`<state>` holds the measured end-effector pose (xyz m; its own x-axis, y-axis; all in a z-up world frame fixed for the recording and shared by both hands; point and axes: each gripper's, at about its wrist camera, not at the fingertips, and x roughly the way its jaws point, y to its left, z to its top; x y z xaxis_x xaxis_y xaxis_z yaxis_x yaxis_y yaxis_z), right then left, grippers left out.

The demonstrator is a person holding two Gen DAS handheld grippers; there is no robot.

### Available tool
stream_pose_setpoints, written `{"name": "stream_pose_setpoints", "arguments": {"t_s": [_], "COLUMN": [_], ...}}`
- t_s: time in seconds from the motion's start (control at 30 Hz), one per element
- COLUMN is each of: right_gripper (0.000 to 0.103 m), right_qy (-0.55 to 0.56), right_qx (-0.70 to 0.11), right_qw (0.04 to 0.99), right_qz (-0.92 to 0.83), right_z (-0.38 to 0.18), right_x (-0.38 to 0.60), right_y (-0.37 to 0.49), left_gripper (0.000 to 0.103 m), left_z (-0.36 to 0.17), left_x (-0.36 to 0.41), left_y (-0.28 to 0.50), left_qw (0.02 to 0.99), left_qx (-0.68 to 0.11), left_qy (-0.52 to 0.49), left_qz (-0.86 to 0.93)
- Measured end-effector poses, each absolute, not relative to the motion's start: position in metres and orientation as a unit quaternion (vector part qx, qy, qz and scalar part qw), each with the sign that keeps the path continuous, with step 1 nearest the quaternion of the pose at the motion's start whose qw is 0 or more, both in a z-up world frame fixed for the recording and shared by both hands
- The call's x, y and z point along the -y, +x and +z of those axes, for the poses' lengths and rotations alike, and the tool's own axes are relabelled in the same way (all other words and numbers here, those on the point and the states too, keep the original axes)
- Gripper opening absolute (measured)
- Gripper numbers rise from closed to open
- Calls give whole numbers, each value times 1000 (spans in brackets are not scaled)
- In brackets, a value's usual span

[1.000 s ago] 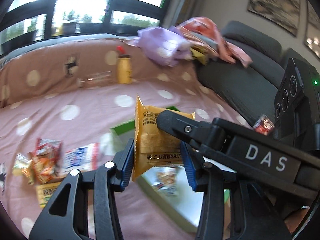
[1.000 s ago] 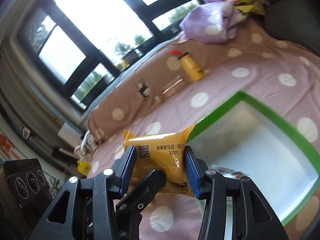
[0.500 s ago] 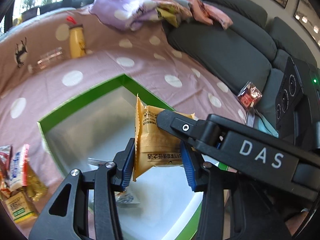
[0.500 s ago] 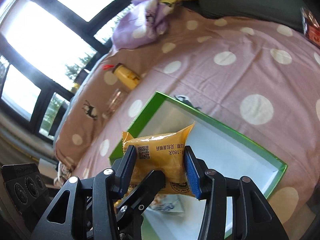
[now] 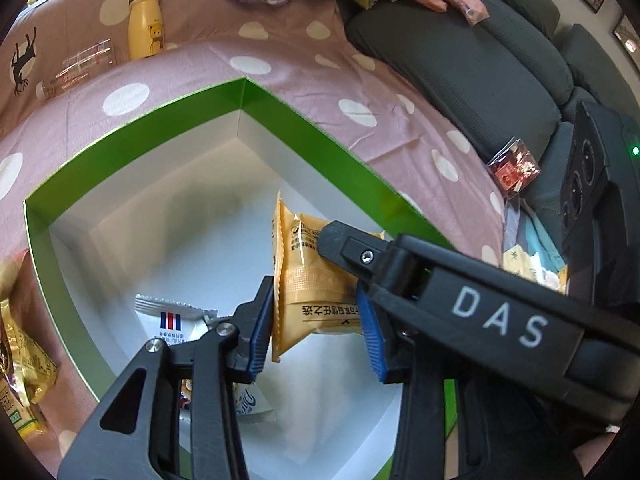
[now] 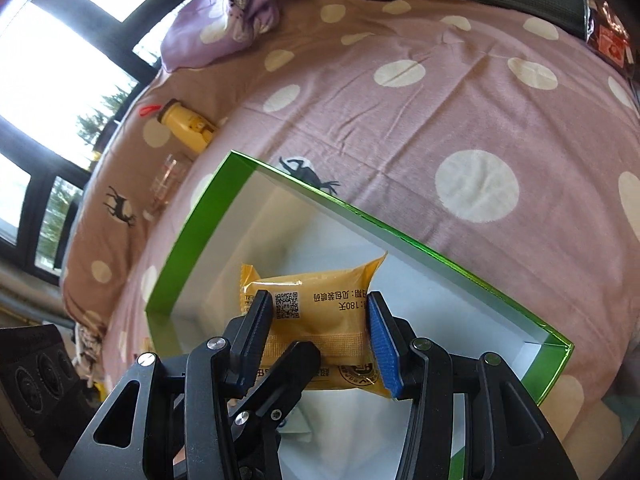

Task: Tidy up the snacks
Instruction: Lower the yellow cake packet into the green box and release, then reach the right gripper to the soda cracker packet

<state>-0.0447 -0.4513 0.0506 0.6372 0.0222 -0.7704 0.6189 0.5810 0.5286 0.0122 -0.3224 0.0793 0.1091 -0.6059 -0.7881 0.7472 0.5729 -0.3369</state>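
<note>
Now both grippers are hanging over the green box (image 5: 308, 120), where 1 second ago they were above the spotted bedspread (image 6: 440, 120). The right gripper (image 6: 320, 332) is clamped on the orange snack packet (image 6: 316, 300); the left gripper (image 5: 318, 320) is closing on its end. A white packet (image 5: 172, 320) is lying inside at 7 o'clock, so release looks close.

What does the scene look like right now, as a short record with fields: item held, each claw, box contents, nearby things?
item held: yellow snack packet, above the open green box
left claw: jaws closing, yellow snack packet between its pads
right claw: shut on the same packet
box contents: white snack packet with red and blue stripes
nearby things: yellow bottle and clear glass on the dotted bedspread
</note>
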Motion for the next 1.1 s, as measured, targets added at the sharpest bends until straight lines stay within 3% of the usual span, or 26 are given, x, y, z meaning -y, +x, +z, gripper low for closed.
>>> {"name": "stream_pose_setpoints", "arguments": {"t_s": [0.13, 0.37, 0.5, 0.8, 0.93, 1.1], "right_gripper": [51, 51, 57, 77, 83, 84], "right_qy": [404, 392, 375, 342, 325, 277], "right_qx": [-399, -388, -358, -300, -293, -298], "right_qw": [797, 808, 828, 884, 898, 913], "right_qz": [-204, -208, -213, -110, -46, 18], "right_z": [47, 57, 74, 120, 133, 142], "right_x": [451, 445, 440, 387, 352, 299], "right_y": [-43, -43, -49, -36, -22, -1], "left_gripper": [33, 38, 60, 90, 99, 101], "left_z": [74, 82, 99, 142, 145, 124], "left_x": [324, 314, 288, 178, 117, 33], "left_y": [13, 13, 17, 21, 26, 32], "left_qw": [738, 747, 768, 841, 875, 899], "left_qx": [-491, -476, -456, -397, -391, -397], "left_qy": [68, 53, 25, -40, -64, -106], "left_qz": [-457, -461, -449, -365, -279, -153]}}
